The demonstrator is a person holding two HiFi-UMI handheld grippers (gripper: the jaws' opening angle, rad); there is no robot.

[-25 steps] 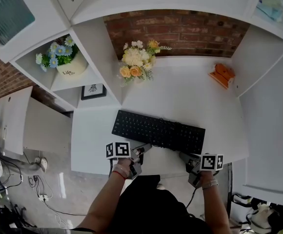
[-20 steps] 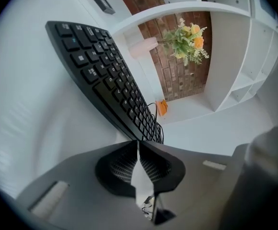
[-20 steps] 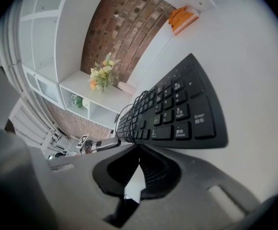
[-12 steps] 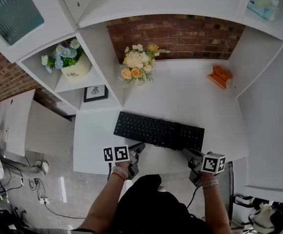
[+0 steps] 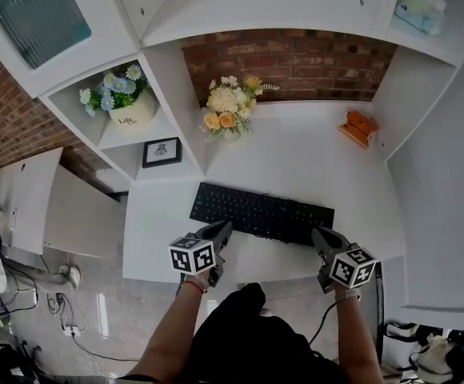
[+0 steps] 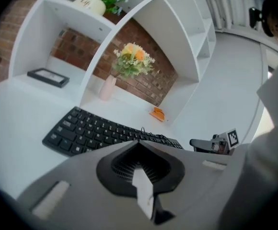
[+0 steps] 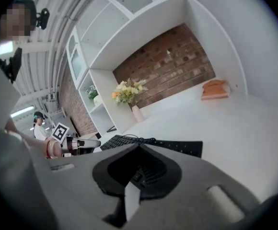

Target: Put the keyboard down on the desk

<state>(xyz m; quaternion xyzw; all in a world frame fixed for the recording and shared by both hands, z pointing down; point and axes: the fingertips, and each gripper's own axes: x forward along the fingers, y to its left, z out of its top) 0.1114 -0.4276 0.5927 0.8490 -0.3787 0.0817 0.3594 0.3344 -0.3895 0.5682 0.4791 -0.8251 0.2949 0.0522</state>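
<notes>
Head view: keyboard (image 5: 262, 213) lies flat on desk (image 5: 296, 154), near front edge. Left gripper (image 5: 221, 231) sits just beside its near-left edge, right gripper (image 5: 319, 238) at its near-right corner.

Left gripper view: jaws pressed together, nothing btwn them; keyboard beyond tip.

Right gripper view: jaws likewise pressed together, empty; keyboard ahead on desk.

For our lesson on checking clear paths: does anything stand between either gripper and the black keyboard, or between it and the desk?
Nothing visible does. The flat black keyboard lies on the white desk; the left gripper and right gripper, jaws together, are at its near edge. The flower bouquet and orange object stand farther back.
</notes>
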